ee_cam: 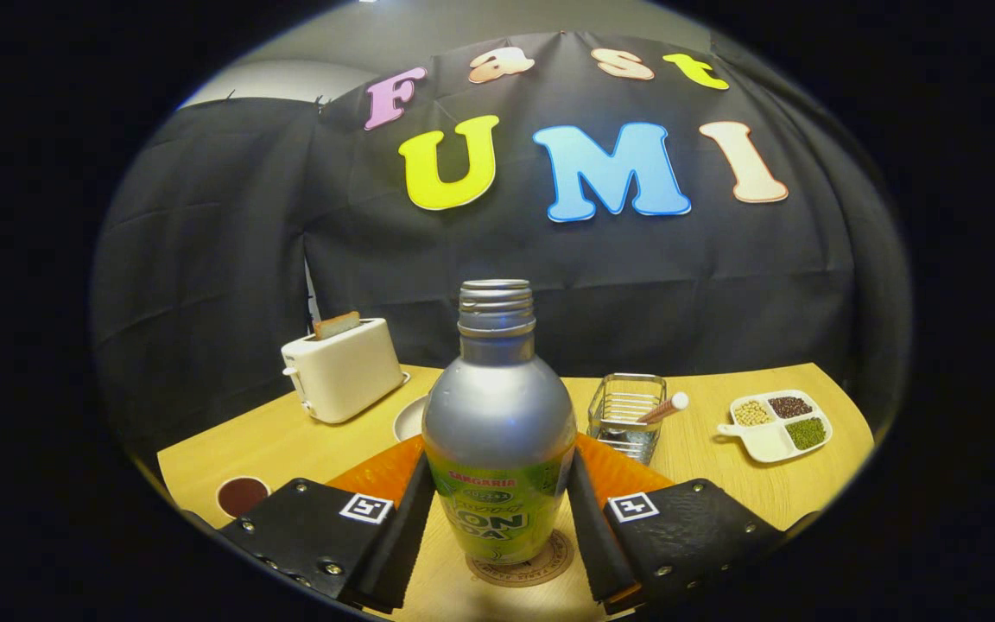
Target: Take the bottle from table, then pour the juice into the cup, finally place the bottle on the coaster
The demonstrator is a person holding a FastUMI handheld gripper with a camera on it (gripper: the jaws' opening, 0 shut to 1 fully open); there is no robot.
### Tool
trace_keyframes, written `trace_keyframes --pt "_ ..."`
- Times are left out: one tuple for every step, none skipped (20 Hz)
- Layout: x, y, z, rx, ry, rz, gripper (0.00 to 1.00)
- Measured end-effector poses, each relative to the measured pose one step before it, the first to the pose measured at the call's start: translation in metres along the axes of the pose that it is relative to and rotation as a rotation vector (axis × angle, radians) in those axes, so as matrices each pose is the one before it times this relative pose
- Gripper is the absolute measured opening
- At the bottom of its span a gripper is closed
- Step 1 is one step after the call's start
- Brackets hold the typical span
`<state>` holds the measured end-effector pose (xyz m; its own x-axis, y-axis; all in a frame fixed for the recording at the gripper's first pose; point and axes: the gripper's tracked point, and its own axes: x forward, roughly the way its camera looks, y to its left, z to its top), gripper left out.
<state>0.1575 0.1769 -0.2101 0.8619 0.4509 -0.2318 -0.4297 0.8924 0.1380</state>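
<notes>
A silver bottle (498,415) with a green label and a threaded neck without a cap stands upright on a round brown coaster (545,563). It sits between my gripper's (500,466) two fingers, which press against its left and right sides at label height. A cup (241,495) holding dark red liquid stands on the table to the left, beside the left finger's base.
A white toaster (344,370) with a slice of bread stands at the back left. Behind the bottle lies a white plate (409,420). A wire basket (625,413) with a stick and a divided dish of beans (777,424) sit to the right on the wooden table (290,441).
</notes>
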Motion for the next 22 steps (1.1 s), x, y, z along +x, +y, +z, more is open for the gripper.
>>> trace_keyframes --pt "0.00247 -0.00119 -0.00365 -0.00133 0.00167 -0.00593 0.76" --pt "0.00108 -0.0038 -0.0046 -0.00428 0.00023 -0.01005 0.76" --pt "0.0008 -0.00228 -0.00324 0.00048 0.0002 -0.00611 0.76" --pt "0.00017 -0.00096 -0.00409 0.00371 0.00455 -0.00191 0.76" --pt "0.00049 -0.00156 -0.00372 0.00346 0.00523 -0.00147 0.76" --pt "0.00006 -0.00135 -0.00413 0.00229 0.00701 -0.00219 0.76" --pt "0.0009 -0.00086 -0.00203 0.00044 0.00121 0.00146 0.76" --pt "0.00194 -0.00088 -0.00284 -0.00485 0.00358 -0.00463 0.76" --pt "0.00152 -0.00086 -0.00242 -0.00589 0.00311 -0.00114 0.76" --pt "0.00144 -0.00064 -0.00255 0.00043 0.00499 0.00021 0.76" --pt "-0.00113 0.00049 0.0005 0.00074 -0.00382 -0.00033 0.76" --pt "0.00196 0.00027 0.00028 -0.00453 -0.00576 -0.00188 0.76" --pt "0.00134 0.00101 -0.00191 -0.00662 0.00409 0.00067 0.76" --pt "0.00042 0.00126 0.00163 -0.00336 -0.00503 -0.00354 0.76" --pt "-0.00128 0.00242 -0.00029 0.00211 -0.00127 0.00876 0.77" --pt "-0.00048 0.00028 -0.00138 -0.00671 -0.00042 -0.00209 0.77" --pt "0.00015 0.00101 0.00076 -0.0083 -0.00551 -0.00203 0.77" --pt "0.00002 0.00092 -0.00355 -0.003 0.00612 -0.00222 0.77" --pt "-0.00112 0.0036 -0.00195 0.00018 0.00742 0.01327 0.81" --pt "-0.00161 0.00096 0.00116 0.00799 -0.00033 0.00173 0.85" --pt "-0.00293 -0.00205 0.0053 0.00764 -0.01232 -0.00577 0.97" --pt "-0.00064 -0.00085 0.00678 0.00146 -0.01696 -0.00407 0.99"
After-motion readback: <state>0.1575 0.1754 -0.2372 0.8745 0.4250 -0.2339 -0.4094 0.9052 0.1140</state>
